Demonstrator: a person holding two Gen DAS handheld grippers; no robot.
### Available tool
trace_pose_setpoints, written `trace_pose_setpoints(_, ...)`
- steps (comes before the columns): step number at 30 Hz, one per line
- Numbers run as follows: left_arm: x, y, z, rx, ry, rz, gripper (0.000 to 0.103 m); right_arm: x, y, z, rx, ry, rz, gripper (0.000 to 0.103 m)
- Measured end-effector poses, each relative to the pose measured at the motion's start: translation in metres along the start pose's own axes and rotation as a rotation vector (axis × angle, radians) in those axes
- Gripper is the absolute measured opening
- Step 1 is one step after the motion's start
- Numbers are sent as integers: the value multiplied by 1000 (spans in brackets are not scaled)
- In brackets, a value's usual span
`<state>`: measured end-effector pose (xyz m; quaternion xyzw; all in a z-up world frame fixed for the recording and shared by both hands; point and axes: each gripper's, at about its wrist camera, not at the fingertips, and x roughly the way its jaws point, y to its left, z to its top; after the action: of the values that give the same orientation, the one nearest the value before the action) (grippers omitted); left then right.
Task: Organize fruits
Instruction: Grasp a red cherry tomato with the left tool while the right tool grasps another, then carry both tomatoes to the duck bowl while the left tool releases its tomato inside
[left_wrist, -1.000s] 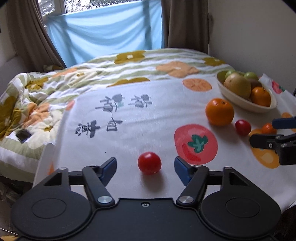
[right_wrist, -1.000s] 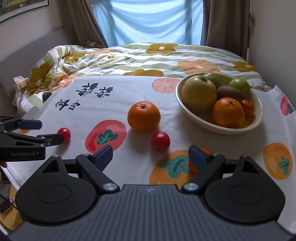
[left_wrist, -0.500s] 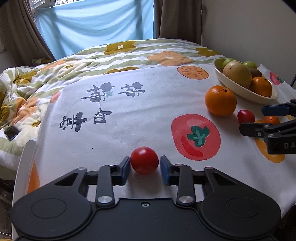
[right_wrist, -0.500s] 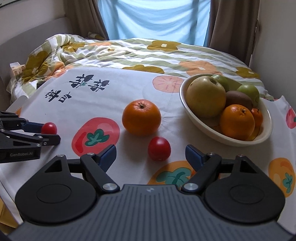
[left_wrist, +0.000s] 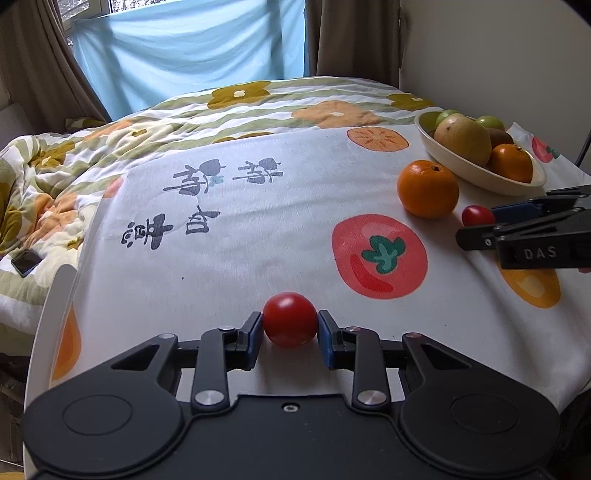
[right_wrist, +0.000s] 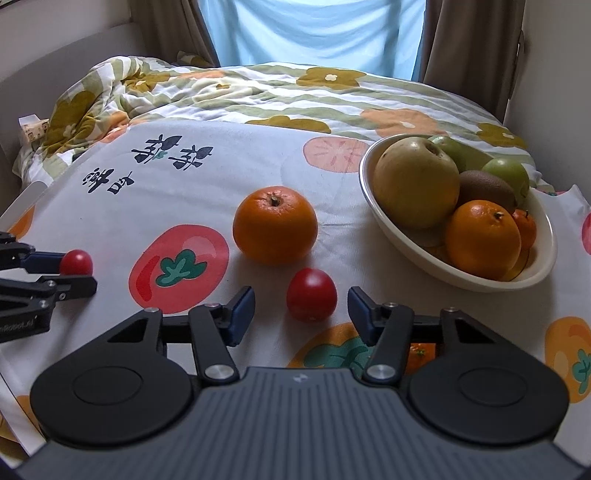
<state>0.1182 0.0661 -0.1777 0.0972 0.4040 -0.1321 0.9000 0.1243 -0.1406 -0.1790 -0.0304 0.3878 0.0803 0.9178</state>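
Printed cloth (left_wrist: 229, 258) spread over table, fruit bowl (right_wrist: 480, 282) far right, loose orange (right_wrist: 275, 225) mid-cloth, left gripper (left_wrist: 290, 332) clamps near tomato (left_wrist: 290, 319), right gripper (right_wrist: 301, 310) jaws closing around second tomato (right_wrist: 311, 294), pads not touching

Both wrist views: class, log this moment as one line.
left claw: shut on near tomato | right claw: closing around far tomato, untouched | bowl: fruit inside
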Motion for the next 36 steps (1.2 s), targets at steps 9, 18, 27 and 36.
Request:
trace_pose_setpoints(9, -12, -8, -1, -32, -17, 16, 35, 4, -4, 0, 6, 16, -4, 45)
trace_pose_setpoints(18, -49, -27, 18, -61, -86, 31, 35, -22, -15, 5, 18, -4, 31, 44)
trace_pose_setpoints(27, -76, -56, 38, -59, -114, 27, 35, -65, -41, 13, 40, -13, 57, 44)
trace_pose_setpoints(36, -89, -101, 75, -70, -151, -15, 35, -101, -112, 25, 120, 8, 18, 44)
